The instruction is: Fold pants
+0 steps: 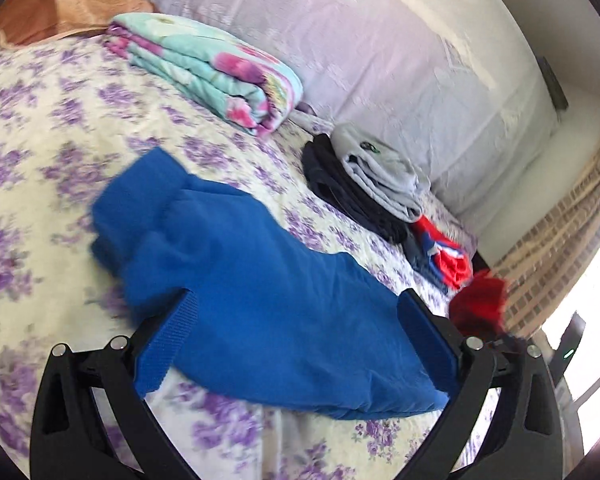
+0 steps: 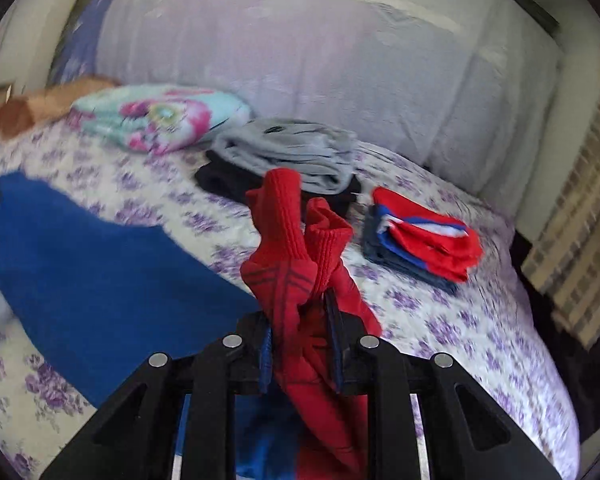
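Bed point(image 1: 40, 152) with purple-flowered cover, blue fleece pants point(image 1: 260, 300) spread flat on it. Left gripper point(image 1: 296, 312) released, fingers wide apart over blue cloth. Right gripper point(image 2: 300, 332) clenched on red knit-cuffed pants with dark web lines point(image 2: 296, 264), lifted above bed. Folded grey and dark clothes stack point(image 2: 292, 160) near headboard

A bed fills most of both views, covered by a cream bedspread point(image 1: 40, 168) printed with purple flowers. Along its far edge a tall pale lilac padded headboard point(image 2: 300, 72) rises, with a cream wall point(image 1: 512, 92) behind it. At the right, past the bed's corner, a beige checked curtain point(image 2: 580, 240) hangs beside a window point(image 1: 596, 292) where strong daylight pours in, washing that side white.
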Motion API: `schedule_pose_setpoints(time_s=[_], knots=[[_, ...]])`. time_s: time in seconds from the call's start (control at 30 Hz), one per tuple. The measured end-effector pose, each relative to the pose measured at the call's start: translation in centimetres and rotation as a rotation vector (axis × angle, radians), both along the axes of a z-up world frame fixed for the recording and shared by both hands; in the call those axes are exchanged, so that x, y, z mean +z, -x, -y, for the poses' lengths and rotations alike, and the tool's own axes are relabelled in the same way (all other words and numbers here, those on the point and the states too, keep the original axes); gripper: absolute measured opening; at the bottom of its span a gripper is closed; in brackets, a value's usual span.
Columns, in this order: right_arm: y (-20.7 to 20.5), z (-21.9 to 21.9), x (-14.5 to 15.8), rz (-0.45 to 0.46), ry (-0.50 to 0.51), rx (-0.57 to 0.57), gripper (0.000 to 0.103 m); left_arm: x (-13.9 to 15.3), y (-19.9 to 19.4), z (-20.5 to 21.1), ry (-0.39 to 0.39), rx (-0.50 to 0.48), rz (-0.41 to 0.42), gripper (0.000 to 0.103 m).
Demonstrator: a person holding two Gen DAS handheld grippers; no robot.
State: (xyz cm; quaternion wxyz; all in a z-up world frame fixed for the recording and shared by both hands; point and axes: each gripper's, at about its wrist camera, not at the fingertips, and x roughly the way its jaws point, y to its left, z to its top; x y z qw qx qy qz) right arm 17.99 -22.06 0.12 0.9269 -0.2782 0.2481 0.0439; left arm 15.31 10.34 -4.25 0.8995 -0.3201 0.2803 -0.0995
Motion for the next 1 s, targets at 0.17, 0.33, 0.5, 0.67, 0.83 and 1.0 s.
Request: schedule_pose_setpoints(time_s=[0.17,0.33,0.5,0.67,0.83,1.0], knots=[[1.1,-7.3,-7.5,-0.038,0.411,0.112,0.024,-1.0,1.4,-2.9,0.125,-0.016,0.007,0.098],[3.8,-5.3,-3.0,-0.089,0.209,0.209,0.06,-1.1,1.4,-2.9,0.125,-0.02,0.011,0.098],[1.1,0.7,3.7,-0.108,-0.313,0.063,0.06,-1.1,1.3,-3.0,0.145,-0.021,0.015,0.098],[-3.8,0.2,1.6,-0.139,-0.34,-0.059,0.06,-1.2,1.2,-3.1,0.149,-0.02,0.013,0.098],[-3.5,-3.0,-3.0,-0.265,-0.248,-0.031,0.061,-1.2,1.3,-3.2,0.15,-0.019,0.012,0.098],[-2.4,-1.2,-1.0,-0.244,-0.389,-0.024,0.061,-1.3,1.1,-3.1,0.151,-0.02,0.008,0.098]])
